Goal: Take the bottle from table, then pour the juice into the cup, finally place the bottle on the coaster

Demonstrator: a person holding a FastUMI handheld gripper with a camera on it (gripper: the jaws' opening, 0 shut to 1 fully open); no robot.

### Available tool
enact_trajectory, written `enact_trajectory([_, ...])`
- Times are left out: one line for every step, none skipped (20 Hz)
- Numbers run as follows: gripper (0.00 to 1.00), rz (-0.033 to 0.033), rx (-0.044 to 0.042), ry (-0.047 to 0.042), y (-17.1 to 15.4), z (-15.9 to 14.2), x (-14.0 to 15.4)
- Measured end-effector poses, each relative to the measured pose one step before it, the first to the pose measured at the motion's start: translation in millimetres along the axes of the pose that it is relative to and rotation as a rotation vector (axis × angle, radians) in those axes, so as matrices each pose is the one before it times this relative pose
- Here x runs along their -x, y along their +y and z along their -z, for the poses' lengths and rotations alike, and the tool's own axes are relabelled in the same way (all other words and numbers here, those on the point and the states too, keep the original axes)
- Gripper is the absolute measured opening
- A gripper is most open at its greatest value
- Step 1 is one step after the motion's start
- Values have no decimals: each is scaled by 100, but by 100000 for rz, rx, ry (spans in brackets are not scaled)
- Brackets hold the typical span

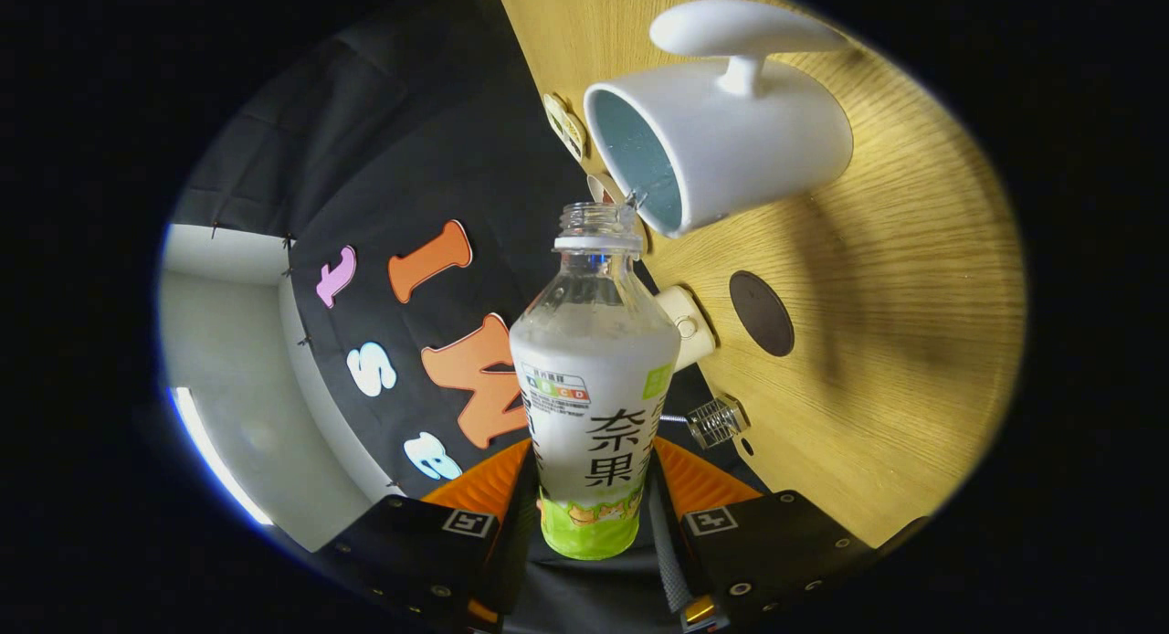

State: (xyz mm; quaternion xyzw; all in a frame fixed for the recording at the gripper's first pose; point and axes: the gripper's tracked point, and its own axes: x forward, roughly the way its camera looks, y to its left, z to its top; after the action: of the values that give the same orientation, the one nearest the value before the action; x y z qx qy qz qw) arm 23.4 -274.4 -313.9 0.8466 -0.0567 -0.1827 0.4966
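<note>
Hand-held gripper [592, 515] clamps the juice bottle [594, 406], both fingers pressed against its lower sides, and holds it tipped toward the white mug [731, 141].

The bottle is uncapped, its open mouth right at the mug's rim, a little liquid showing at the lip. The whole scene looks rotated, so the wooden table [895, 323] rises on the right. On it, beyond the bottle, lies a dark round coaster [761, 312], apart from the mug. A small cream cylinder [687, 325] sits just behind the bottle's shoulder, and a small clear ribbed object [717, 421] lies nearer.
</note>
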Motion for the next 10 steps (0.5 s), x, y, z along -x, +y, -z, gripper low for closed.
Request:
enact_trajectory([61, -32, -729, -332, -33, -118, -2])
enact_trajectory([61, -137, -717, -208, 53, -86, 52])
enact_trajectory([61, -228, -808, -3, -2, -30, -19])
enact_trajectory([61, -351, -721, -271, 198, -130, 73])
enact_trajectory([61, -303, -594, 16, -15, -134, 14])
enact_trajectory([61, -170, -639, -283, 141, 85, -92])
enact_trajectory([61, -37, -715, 45, 61, -93, -87])
enact_trajectory([61, -142, -601, 1, 109, 28, 11])
enact_trajectory([61, -79, -546, 111, 104, -30, -77])
enact_trajectory([61, -27, -370, -126, 77, -194, -378])
